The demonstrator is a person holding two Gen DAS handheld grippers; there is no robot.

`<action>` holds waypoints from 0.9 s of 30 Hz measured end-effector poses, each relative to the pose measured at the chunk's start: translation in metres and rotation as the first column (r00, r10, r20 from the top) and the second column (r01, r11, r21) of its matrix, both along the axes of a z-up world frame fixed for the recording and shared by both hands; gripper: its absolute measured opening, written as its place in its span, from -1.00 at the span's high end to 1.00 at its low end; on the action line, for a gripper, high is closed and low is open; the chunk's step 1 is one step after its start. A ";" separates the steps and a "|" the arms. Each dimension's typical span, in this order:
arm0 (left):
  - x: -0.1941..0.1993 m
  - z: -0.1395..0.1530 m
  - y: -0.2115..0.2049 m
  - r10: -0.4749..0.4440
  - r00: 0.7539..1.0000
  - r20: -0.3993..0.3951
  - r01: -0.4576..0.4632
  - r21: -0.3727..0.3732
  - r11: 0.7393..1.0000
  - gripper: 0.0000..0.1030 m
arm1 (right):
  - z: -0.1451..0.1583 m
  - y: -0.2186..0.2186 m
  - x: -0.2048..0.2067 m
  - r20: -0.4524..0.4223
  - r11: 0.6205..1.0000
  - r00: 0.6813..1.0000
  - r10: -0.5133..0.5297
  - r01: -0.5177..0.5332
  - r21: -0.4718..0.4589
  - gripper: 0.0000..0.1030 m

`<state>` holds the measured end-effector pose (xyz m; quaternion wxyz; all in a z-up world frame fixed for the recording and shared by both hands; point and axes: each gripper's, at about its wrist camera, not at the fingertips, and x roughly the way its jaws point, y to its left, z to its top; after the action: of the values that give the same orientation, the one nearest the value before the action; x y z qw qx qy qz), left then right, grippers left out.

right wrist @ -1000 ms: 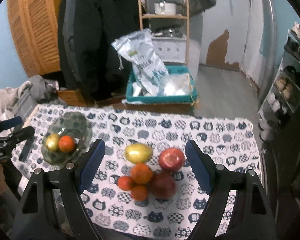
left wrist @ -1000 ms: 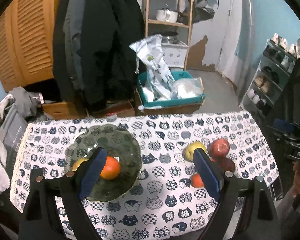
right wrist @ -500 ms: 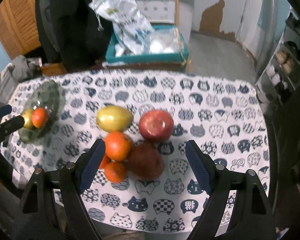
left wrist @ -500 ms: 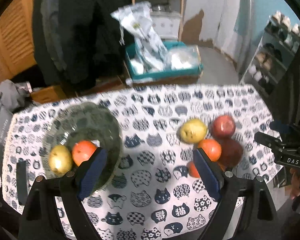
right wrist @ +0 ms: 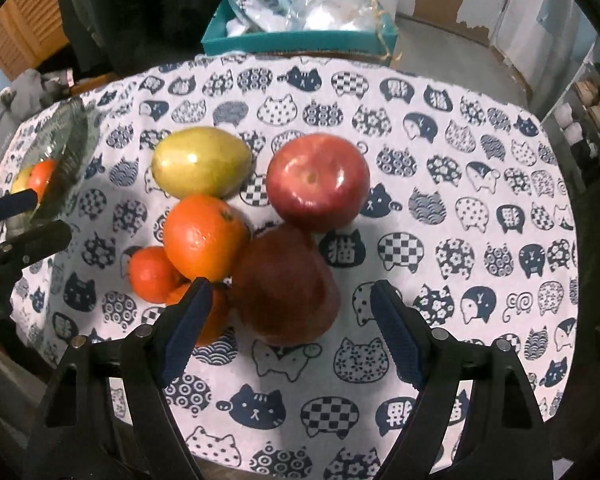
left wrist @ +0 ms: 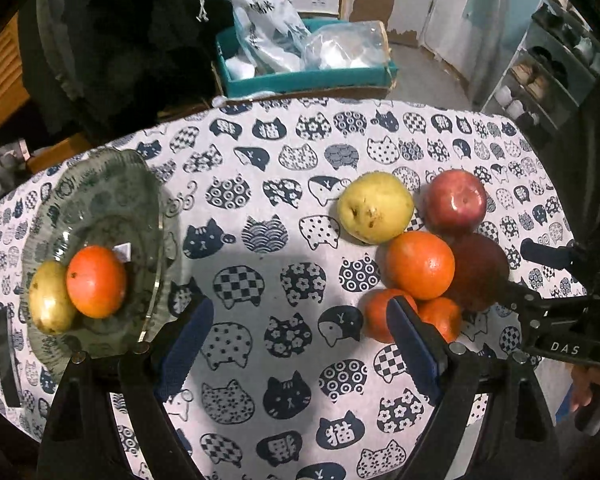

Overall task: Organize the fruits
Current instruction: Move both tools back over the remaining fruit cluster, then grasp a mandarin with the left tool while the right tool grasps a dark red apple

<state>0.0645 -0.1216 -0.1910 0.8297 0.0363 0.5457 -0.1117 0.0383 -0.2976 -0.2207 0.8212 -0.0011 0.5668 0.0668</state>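
Note:
A green glass bowl (left wrist: pixel 100 184) at the table's left holds an orange (left wrist: pixel 96 281) and a yellow fruit (left wrist: pixel 49 304). A loose pile lies at the right: a yellow pear (right wrist: pixel 201 162), a red apple (right wrist: pixel 318 182), a dark red apple (right wrist: pixel 286 286), a big orange (right wrist: pixel 204 237) and two small oranges (right wrist: pixel 151 274). My right gripper (right wrist: pixel 288 334) is open, low over the dark red apple, which sits between its fingers. My left gripper (left wrist: pixel 298 346) is open and empty above bare cloth between bowl and pile.
The table wears a white cloth with cat prints (left wrist: pixel 276 184). Behind it stand a teal box (left wrist: pixel 300 76) with plastic bags, dark coats (left wrist: pixel 120 40) and a shoe rack (left wrist: pixel 552 68). A dark phone-like object (left wrist: pixel 6 360) lies at the table's left edge.
Both grippers have moved down and forward toward the table. The right one has closed in on the fruit pile, now framing the dark red apple. Both stayed open.

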 end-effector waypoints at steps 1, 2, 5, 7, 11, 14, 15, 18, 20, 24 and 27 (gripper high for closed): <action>0.001 -0.003 -0.001 -0.001 1.000 -0.010 0.001 0.002 1.000 -0.73 | -0.003 -0.001 0.000 -0.006 1.000 1.000 0.003 -0.003 0.004 -0.60; 0.002 -0.007 -0.002 -0.003 1.000 -0.024 0.002 -0.002 1.000 -0.73 | -0.006 -0.001 0.001 -0.010 1.000 1.000 0.002 -0.002 0.005 -0.60; 0.003 -0.014 -0.005 -0.003 0.999 -0.049 0.002 -0.013 1.000 -0.73 | -0.013 -0.002 0.003 -0.022 1.000 1.000 0.006 -0.006 0.021 -0.59; 0.004 -0.019 -0.009 -0.016 0.998 -0.065 0.014 -0.022 1.000 -0.73 | -0.020 -0.003 0.006 -0.038 0.999 0.999 0.007 -0.006 0.038 -0.50; 0.004 -0.026 -0.020 -0.040 0.996 -0.084 0.039 -0.020 0.999 -0.73 | -0.033 -0.005 0.011 -0.068 0.998 0.998 0.005 0.000 0.067 -0.40; 0.004 -0.031 -0.025 -0.050 0.993 -0.106 0.045 -0.044 0.998 -0.73 | -0.037 -0.002 0.012 -0.062 0.998 0.998 0.010 -0.006 0.066 -0.40; 0.005 -0.033 -0.027 -0.051 0.992 -0.114 0.045 -0.056 0.997 -0.73 | -0.037 -0.002 0.012 -0.059 0.998 0.998 0.011 -0.007 0.064 -0.39; 0.007 -0.039 -0.034 -0.064 0.989 -0.133 0.053 -0.079 0.995 -0.73 | -0.036 -0.002 0.011 -0.053 0.998 0.999 0.006 -0.003 0.056 -0.37; 0.008 -0.043 -0.039 -0.069 0.988 -0.141 0.059 -0.069 0.996 -0.73 | -0.034 -0.002 0.009 -0.044 1.000 0.999 0.001 0.000 0.031 -0.37; 0.009 -0.052 -0.048 -0.080 0.983 -0.166 0.070 -0.066 0.995 -0.73 | -0.025 -0.015 0.003 -0.017 1.000 1.000 -0.023 0.023 0.011 -0.37; 0.010 -0.057 -0.051 -0.089 0.981 -0.175 0.079 -0.065 0.995 -0.70 | -0.022 -0.026 0.001 -0.011 0.998 0.998 -0.056 0.056 0.002 -0.37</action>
<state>0.0750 -0.1729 -0.2477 0.7729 0.0251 0.6121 -0.1652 0.0394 -0.3238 -0.2431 0.8195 0.0164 0.5711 0.0445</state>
